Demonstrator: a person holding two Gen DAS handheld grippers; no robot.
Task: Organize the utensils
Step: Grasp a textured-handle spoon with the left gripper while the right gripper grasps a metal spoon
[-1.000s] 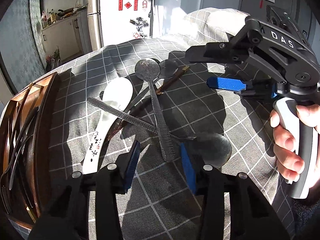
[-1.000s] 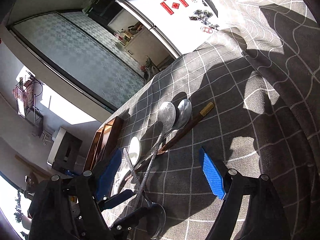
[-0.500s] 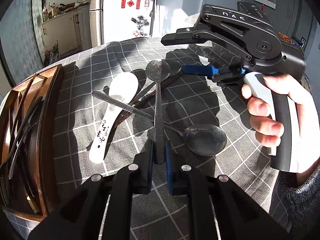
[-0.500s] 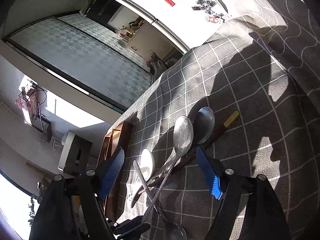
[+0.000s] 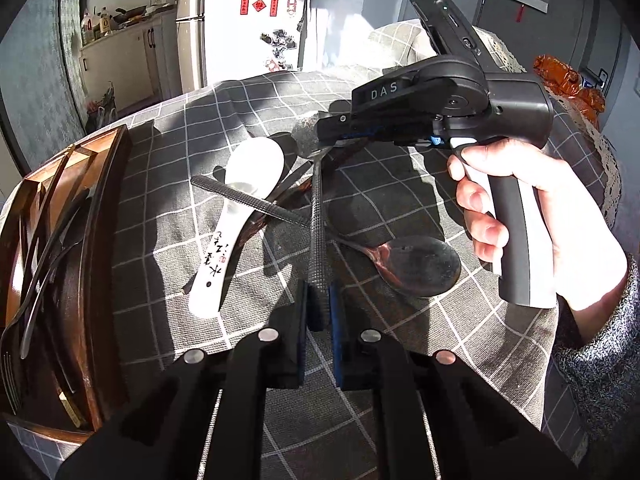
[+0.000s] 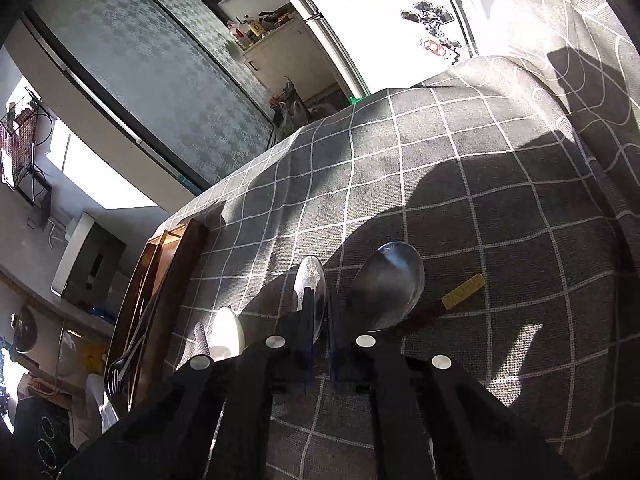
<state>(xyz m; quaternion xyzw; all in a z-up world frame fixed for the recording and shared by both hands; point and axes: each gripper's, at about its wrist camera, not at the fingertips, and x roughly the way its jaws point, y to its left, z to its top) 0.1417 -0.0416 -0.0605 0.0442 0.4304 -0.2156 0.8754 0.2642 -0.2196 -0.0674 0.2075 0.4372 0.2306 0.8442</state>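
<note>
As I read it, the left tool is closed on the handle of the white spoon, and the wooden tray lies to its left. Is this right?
Not quite. The left wrist view shows the left tool closed on the textured handle of the metal spoon; the white spoon lies free beside it. The wooden tray is indeed to its left.

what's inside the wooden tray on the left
In the wooden tray, long dark utensils and at least one fork lie lengthwise between its dividers. The near wall covers the tray floor, so anything lower down is hidden.
</note>
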